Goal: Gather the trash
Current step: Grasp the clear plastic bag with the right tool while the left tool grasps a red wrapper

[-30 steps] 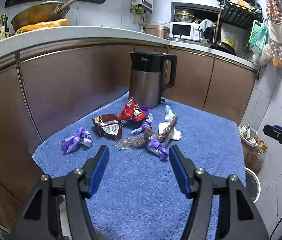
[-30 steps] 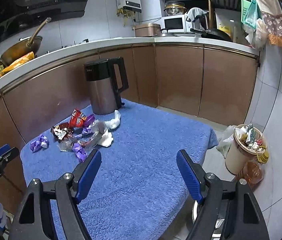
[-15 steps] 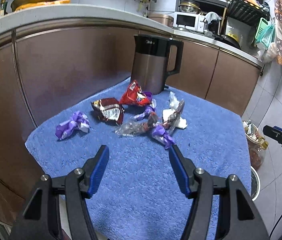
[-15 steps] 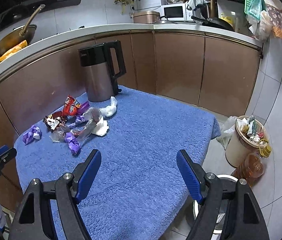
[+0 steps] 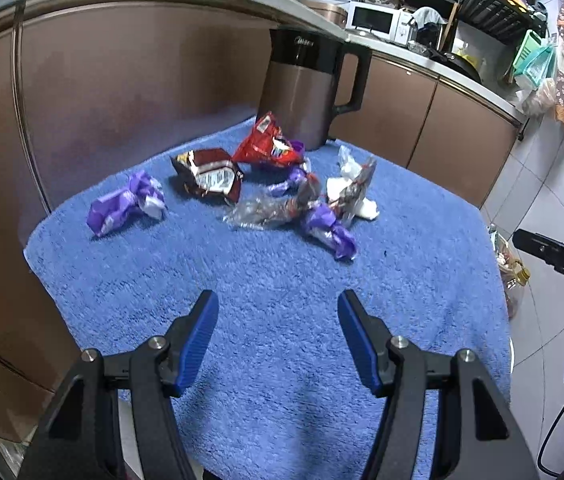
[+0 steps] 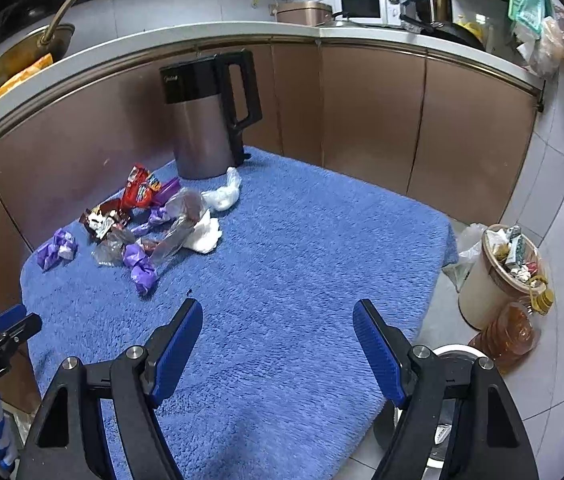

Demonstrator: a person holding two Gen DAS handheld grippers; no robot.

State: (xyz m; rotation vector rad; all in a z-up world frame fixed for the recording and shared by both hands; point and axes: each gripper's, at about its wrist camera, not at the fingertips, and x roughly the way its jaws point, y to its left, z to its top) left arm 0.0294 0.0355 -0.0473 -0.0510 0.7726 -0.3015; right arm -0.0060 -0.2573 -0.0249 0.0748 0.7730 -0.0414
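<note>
1. The left gripper is seen at the bottom of the left wrist view, jaws spread wide with nothing between them, only blue towel underneath.
2. The trash is scattered on the towel-covered tabletop, well above the left gripper in frame and apart from it: a purple wrapper off to the middle left, a dark red wrapper next to it, a bright red wrapper just in front of the kettle.
3. Closest to the left gripper is another crumpled purple wrapper, sitting above and slightly right of the gap between the jaws. A clear plastic wrapper and a white tissue are bunched up right beside it.
4. The right gripper is also held wide and empty at the bottom of its own view, over a bare patch of towel.
5. From the right wrist view the whole trash pile is found in the middle left of the frame, above and left of the right gripper and not touched by it.
6. A full trash bin is seen on the floor at the middle right, off the tabletop edge, with a bottle of amber liquid just beside it.
</note>
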